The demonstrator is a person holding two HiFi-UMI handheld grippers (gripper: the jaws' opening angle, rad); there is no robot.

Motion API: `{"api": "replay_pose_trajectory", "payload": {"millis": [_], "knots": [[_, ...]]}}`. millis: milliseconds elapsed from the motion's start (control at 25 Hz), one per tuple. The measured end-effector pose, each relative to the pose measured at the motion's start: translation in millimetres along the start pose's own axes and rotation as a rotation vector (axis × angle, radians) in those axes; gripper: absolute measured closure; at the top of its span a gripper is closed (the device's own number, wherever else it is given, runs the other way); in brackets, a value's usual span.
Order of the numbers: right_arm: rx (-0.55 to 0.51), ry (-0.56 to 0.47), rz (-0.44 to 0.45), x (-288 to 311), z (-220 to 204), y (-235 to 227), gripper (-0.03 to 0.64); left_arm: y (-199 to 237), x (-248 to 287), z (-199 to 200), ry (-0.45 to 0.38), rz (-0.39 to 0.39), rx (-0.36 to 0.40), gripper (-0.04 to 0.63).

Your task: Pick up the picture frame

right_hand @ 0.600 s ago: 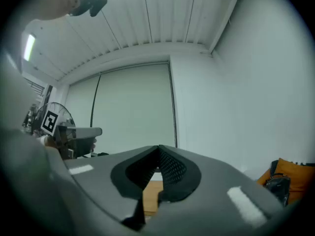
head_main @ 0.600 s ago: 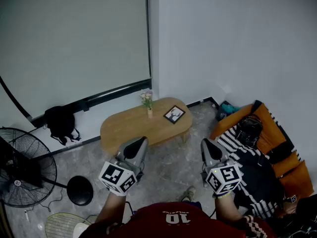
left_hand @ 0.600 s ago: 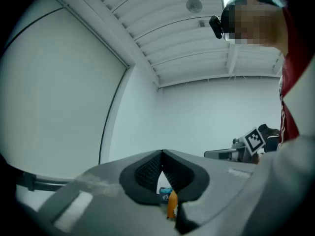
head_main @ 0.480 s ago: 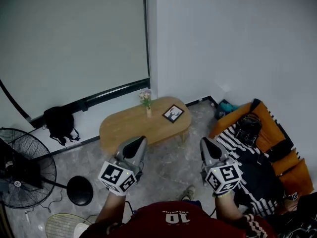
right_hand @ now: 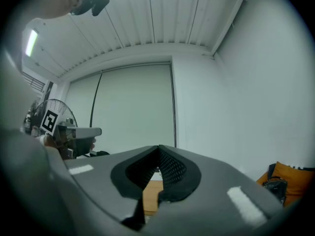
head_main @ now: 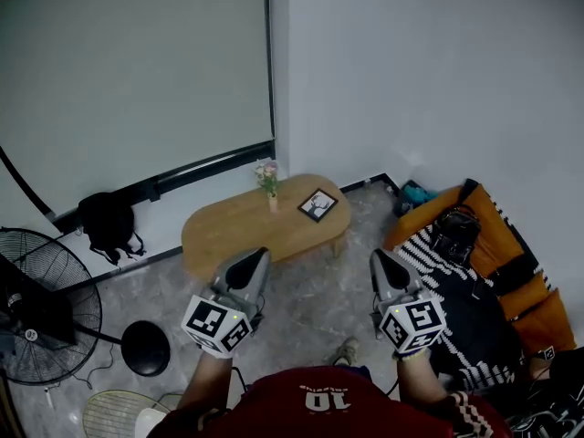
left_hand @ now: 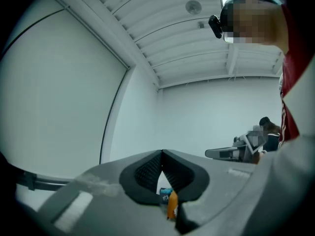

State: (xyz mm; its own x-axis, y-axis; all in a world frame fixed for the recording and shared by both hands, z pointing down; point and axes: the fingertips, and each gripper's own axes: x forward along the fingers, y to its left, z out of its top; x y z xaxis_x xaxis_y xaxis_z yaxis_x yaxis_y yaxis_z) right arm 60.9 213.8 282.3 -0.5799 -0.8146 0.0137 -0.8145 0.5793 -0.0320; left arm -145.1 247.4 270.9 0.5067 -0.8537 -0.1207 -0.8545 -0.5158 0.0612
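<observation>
A small black picture frame (head_main: 318, 204) with a white picture lies flat on the right part of an oval wooden table (head_main: 228, 231) in the head view. My left gripper (head_main: 262, 255) is held in front of the table's near edge, shut, with nothing between its jaws. My right gripper (head_main: 376, 256) is held to the right of the table at about the same height, shut and empty too. Both are well short of the frame. In the left gripper view (left_hand: 161, 152) and the right gripper view (right_hand: 158, 147) the jaw tips meet; a strip of table (right_hand: 150, 198) shows below the right jaws.
A small vase of flowers (head_main: 268, 181) stands on the table left of the frame. An orange sofa (head_main: 493, 245) with a striped blanket and a black bag (head_main: 456, 234) is at the right. A floor fan (head_main: 36, 308), a black backpack (head_main: 108, 222) and a round black base (head_main: 146, 347) stand at the left.
The table and frame have slid slightly up and left in the head view. Both grippers keep their places and stay shut.
</observation>
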Motion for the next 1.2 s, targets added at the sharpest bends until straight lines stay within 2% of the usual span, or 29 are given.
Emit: {"api": "replay_pose_trajectory", "payload": {"millis": [600, 920, 1200], "knots": [[0.014, 0.032, -0.039, -4, -9, -6, 0.617, 1, 7, -24, 0.026, -0.019, -0.063, 0.592], [0.033, 0.046, -0.015, 34, -19, -45, 0.617, 14, 55, -39, 0.056, -0.010, -0.079, 0.592], [0.049, 0.032, 0.022, 86, -17, -95, 0.617, 34, 117, -41, 0.067, -0.003, -0.039, 0.592]]}}
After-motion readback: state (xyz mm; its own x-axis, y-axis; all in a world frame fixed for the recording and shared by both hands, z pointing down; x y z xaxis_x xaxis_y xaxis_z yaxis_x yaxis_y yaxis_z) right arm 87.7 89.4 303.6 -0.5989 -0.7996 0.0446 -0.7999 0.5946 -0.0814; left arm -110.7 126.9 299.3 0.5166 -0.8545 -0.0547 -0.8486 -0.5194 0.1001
